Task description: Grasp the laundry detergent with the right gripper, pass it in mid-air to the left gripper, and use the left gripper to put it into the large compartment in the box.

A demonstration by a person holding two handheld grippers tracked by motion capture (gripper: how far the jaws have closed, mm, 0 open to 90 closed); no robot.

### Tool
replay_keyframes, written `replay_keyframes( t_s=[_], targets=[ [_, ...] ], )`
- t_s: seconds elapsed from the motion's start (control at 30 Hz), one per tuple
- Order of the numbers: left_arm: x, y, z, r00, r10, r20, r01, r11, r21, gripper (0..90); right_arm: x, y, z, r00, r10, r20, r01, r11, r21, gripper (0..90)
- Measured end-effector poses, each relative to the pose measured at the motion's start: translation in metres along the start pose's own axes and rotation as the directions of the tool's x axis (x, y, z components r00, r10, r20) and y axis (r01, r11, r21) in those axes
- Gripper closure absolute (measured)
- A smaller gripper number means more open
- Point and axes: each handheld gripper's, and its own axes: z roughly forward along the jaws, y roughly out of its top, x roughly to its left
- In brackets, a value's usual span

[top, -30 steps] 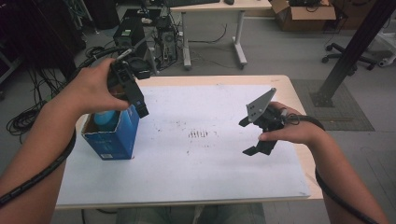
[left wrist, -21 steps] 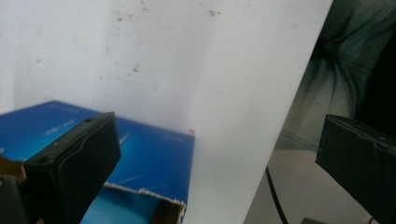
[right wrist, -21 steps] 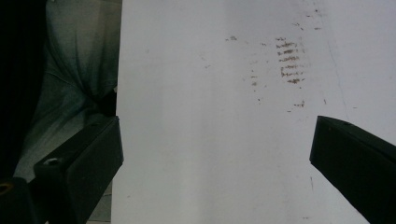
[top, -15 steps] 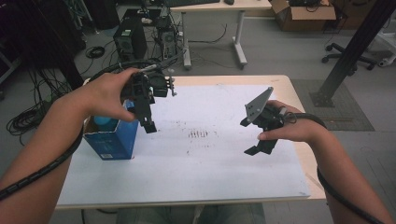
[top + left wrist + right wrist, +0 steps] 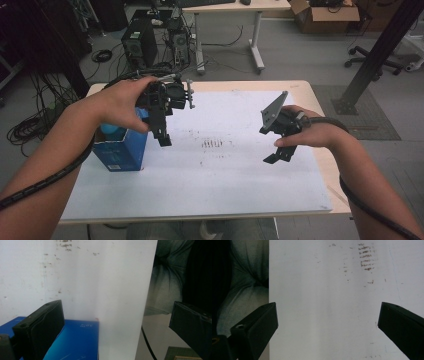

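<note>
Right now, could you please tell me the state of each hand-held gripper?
Left hand-held gripper: open, holding nothing, above the blue box.
Right hand-held gripper: open, holding nothing, over the white sheet.

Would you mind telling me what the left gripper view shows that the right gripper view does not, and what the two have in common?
Left gripper view: the blue box lies below the left gripper, beside its left-hand jaw, and a thin dark cable runs past the board's edge.

Right gripper view: a patch of short brown marks sits on the board, far ahead of the right gripper.

Both: wide-open black jaws with nothing between them, the white board underneath, and grey cloth beyond the board's edge.
</note>
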Motion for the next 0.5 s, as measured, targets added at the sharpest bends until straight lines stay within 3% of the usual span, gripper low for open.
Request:
replay_keyframes(
  t_s=[0.5],
  targets=[
    [0.0025, 0.0029, -0.0024, 1.0, -0.002, -0.004, 0.002, 1.0, -0.002, 0.2, -0.0047, 0.0001, 0.0031, 1.0, 0.004, -0.008, -0.004, 1.0, 0.01, 3.0]
  ],
)
